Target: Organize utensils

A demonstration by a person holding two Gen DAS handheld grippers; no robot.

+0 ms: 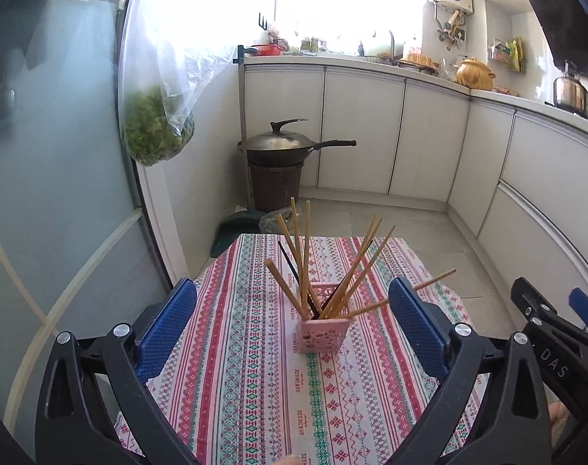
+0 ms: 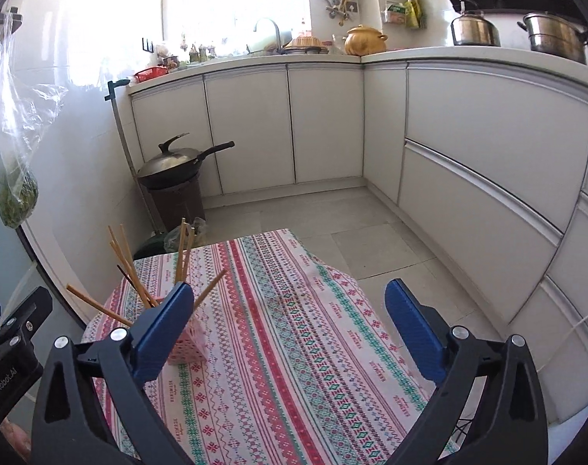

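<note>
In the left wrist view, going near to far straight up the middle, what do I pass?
striped tablecloth → pink holder with the chopsticks standing in it → far edge of the table → grey floor tiles → white cabinet doors → countertop → bright window.

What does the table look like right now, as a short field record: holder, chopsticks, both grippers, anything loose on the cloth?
holder: pink basket, upright on the striped tablecloth
chopsticks: bundle of chopsticks standing in it, fanned out, one dark
left gripper: open, empty, short of the basket
right gripper: open, empty, basket beside its left finger
loose utensils: none visible on the cloth
</note>
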